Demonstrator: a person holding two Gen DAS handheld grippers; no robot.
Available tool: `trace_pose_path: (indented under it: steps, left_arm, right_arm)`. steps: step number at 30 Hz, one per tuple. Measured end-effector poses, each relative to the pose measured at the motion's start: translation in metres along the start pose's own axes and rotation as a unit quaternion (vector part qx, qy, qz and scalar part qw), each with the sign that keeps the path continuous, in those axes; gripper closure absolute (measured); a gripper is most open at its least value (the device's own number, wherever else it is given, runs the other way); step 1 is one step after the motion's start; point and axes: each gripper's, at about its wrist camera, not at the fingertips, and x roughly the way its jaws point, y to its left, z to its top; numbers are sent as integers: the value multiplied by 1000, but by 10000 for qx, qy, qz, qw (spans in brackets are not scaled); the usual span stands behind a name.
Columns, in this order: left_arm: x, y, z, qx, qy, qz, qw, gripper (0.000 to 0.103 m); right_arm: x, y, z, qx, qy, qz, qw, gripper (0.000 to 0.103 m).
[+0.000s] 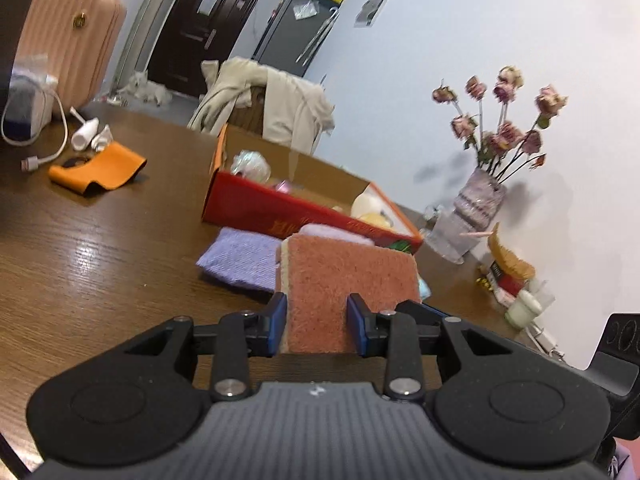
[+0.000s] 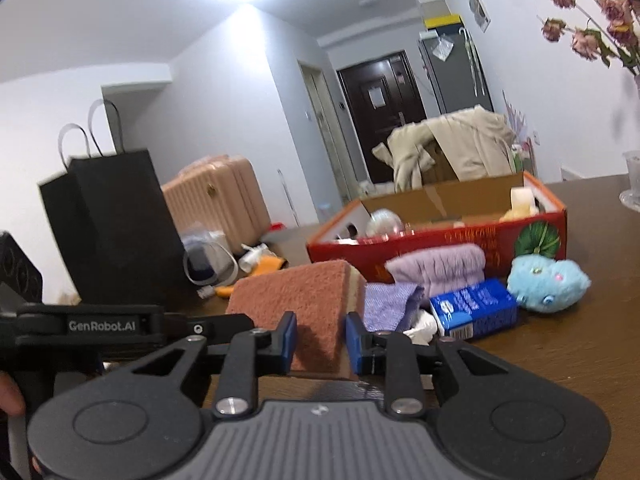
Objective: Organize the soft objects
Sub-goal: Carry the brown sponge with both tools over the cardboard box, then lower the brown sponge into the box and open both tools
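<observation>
A reddish-brown scouring sponge with a yellow foam layer hangs above the wooden table. My left gripper is shut on its near edge. In the right wrist view the same sponge sits between the blue pads of my right gripper, which is shut on it too. An open red cardboard box stands behind it with a few items inside. In front of the box lie a purple cloth, a folded lilac towel, a blue plush toy and a blue tissue pack.
A vase of dried roses and a glass stand by the wall. An orange pouch, a white cable and small bottles lie far left. A black paper bag stands on the table. A chair draped with a beige jacket is behind the box.
</observation>
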Motion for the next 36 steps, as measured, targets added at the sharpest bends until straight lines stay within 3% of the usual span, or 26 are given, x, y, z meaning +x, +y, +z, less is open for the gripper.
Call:
trace_pose_path:
  steps: [5, 10, 17, 22, 29, 32, 33, 36]
  left_arm:
    - [-6, -27, 7, 195, -152, -60, 9997, 70]
    - [30, -46, 51, 248, -100, -266, 9993, 70]
    - [160, -53, 151, -106, 241, -237, 9994, 70]
    - [278, -33, 197, -480, 819, 21, 9955, 70]
    - [398, 3, 191, -805, 1526, 410, 9841, 70]
    - [412, 9, 184, -865, 1667, 564, 9806, 66]
    - [411, 9, 185, -815, 1726, 496, 9804, 59]
    - [393, 1, 193, -534, 1508, 523, 9857, 56]
  right_arm:
    - [-23, -5, 11, 76, -238, 5, 9997, 79]
    - [-14, -32, 56, 206, -330, -116, 9992, 80]
    - [77, -116, 157, 465, -38, -323, 9984, 82]
    - [174, -190, 200, 859, 661, -623, 9922, 82]
    - [272, -250, 186, 731, 1405, -1327, 9784, 80]
    - [280, -250, 184, 444, 1300, -1548, 9784, 80]
    - [277, -247, 186, 362, 1208, -1575, 9794, 80]
    - [270, -238, 192, 21, 1034, -1712, 9798, 78]
